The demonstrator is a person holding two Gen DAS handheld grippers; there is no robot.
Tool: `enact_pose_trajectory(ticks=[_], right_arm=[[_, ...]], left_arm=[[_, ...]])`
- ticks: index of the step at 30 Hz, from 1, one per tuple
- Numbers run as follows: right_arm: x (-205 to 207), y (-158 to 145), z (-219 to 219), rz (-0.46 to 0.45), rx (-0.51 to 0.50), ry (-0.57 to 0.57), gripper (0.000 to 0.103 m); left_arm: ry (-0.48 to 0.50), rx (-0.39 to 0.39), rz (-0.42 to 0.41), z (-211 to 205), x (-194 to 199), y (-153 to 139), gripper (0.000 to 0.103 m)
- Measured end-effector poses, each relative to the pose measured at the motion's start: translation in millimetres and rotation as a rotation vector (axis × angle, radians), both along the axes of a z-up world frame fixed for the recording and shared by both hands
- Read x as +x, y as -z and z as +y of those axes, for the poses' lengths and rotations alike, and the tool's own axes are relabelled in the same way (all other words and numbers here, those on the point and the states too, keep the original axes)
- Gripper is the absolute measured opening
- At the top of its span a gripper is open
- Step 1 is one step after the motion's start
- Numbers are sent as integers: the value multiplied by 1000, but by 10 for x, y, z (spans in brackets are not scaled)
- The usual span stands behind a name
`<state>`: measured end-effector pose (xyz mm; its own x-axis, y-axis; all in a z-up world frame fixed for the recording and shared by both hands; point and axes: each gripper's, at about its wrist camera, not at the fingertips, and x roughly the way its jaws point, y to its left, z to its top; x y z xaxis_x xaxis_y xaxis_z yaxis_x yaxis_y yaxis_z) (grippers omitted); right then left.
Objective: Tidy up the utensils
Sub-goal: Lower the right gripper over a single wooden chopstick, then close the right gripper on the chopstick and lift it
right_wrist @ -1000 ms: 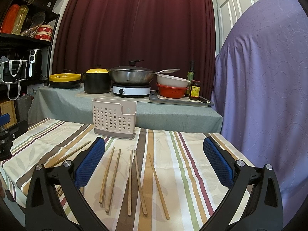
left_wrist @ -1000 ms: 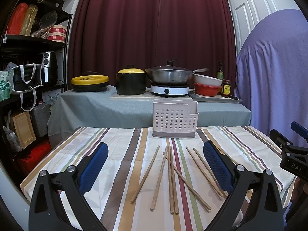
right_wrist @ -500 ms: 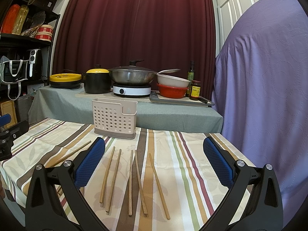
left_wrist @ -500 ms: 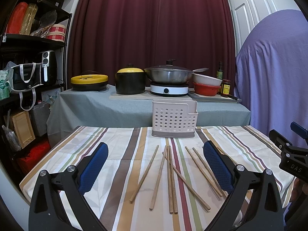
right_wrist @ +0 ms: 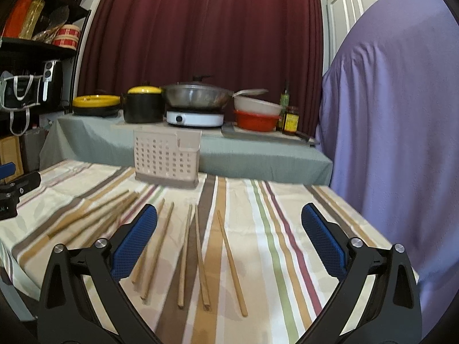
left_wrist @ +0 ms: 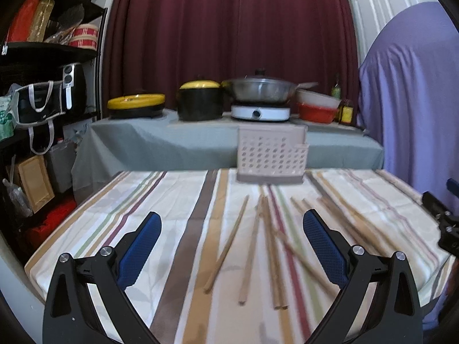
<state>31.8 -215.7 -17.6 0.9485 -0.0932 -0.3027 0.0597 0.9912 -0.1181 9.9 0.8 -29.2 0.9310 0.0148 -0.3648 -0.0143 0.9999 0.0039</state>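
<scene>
Several wooden chopsticks [left_wrist: 226, 246] lie scattered on the striped tablecloth [left_wrist: 160, 200], mostly pointing away from me. A beige perforated utensil holder [left_wrist: 271, 157] stands upright at the table's far edge, beyond them. My left gripper [left_wrist: 231, 220] hovers low over the near chopsticks, jaws wide open and holding nothing. In the right wrist view the same chopsticks [right_wrist: 231, 263] lie below my right gripper [right_wrist: 229, 212]. Its jaws stand wide and are closing slightly, with no pad touching anything. The holder [right_wrist: 166, 157] sits ahead and to its left.
Behind the table, a grey-covered counter [left_wrist: 172, 143] carries yellow-lidded pots, a wok on a white cooker, bowls and bottles. A dark shelf unit [left_wrist: 43, 86] stands left. A purple-draped shape [right_wrist: 387, 114] borders the right. The table's front edge is near.
Both grippers have sunk toward the table, so the chopsticks look larger and the views are slightly blurred. The right gripper's fingers have drawn in a little.
</scene>
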Motion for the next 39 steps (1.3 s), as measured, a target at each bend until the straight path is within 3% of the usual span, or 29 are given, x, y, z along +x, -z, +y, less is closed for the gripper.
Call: enact_pose_trajectory(ticks=[2,8,9,11,12,18,22,33,39], right_arm=[[39,105,-61,35,15,-10,76],[190,470,-210,157,53,-18,47],[218,541,-238,178,55,-19,44],[240,634,-270,211,57,-17,38],[254,690,-292,228,62,-17,38],[224,877,-360,259,62,-23,32],[211,931,-400,273,73,-29,22],[192,954,-406,270,78,-41,21],[191,967,-382,272,75,-44,21]], left_arm=[[-12,-2,33,73,51,106,96],[-32,12,89,219,121,334,96],[-33,19,91,228,125,360,94],[-31,32,101,238,134,410,80],[-24,35,113,240,150,439,66],[-3,19,164,265,180,578,66],[23,23,184,271,147,635,59],[58,40,218,271,210,783,44],[95,60,234,262,329,887,27]])
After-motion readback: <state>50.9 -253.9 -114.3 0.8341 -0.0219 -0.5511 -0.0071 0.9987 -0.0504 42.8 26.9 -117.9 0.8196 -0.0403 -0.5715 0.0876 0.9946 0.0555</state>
